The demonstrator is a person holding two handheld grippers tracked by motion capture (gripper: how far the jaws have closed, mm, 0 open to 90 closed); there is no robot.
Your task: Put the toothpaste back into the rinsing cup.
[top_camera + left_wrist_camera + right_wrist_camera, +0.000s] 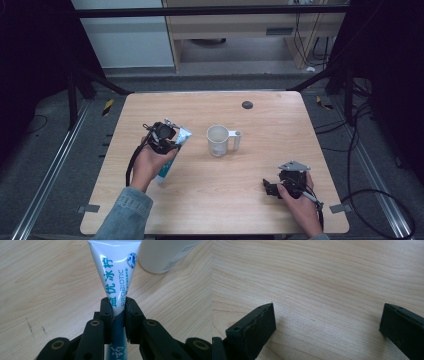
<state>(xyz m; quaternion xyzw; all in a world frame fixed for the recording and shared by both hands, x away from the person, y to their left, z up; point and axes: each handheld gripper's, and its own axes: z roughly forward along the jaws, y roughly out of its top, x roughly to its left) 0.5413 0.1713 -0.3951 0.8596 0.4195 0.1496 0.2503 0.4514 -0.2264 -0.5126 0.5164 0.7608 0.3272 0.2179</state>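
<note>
**Tube clamped on the left, jaws wide on the right**

Left gripper [117, 306]: closed tight on a toothpaste tube [113, 272], pads pressing both flat faces partway along its length. White upper part of the tube, printed in teal lettering, sticking out beyond the jaws over the wooden table [45, 280]; darker blue part running back between the jaws toward the camera. Beside the tube's far end, at the upper right of the left gripper view, the lower wall of a white mug [162, 255], near the tube; impossible to tell whether touching.

From the high view: left gripper [162, 137] held in a hand with a denim sleeve, over the left half of the table [200, 200]. Tube [170, 160] slanting under the hand, one end peeking out by the gripper toward the mug, the other end showing below the hand, close to the tabletop. Mug [218, 140] upright near the table's centre, just to the right of the gripper, handle pointing right, open top showing a pale inside. Small dark round spot [247, 104] farther back on the table, well apart from the mug.

Right gripper [282, 187] low over the front right corner, well apart from mug and tube, grey three-cornered plate on top. In the right gripper view, right gripper [327, 317] spread wide, bare wood grain between the jaws.
</note>
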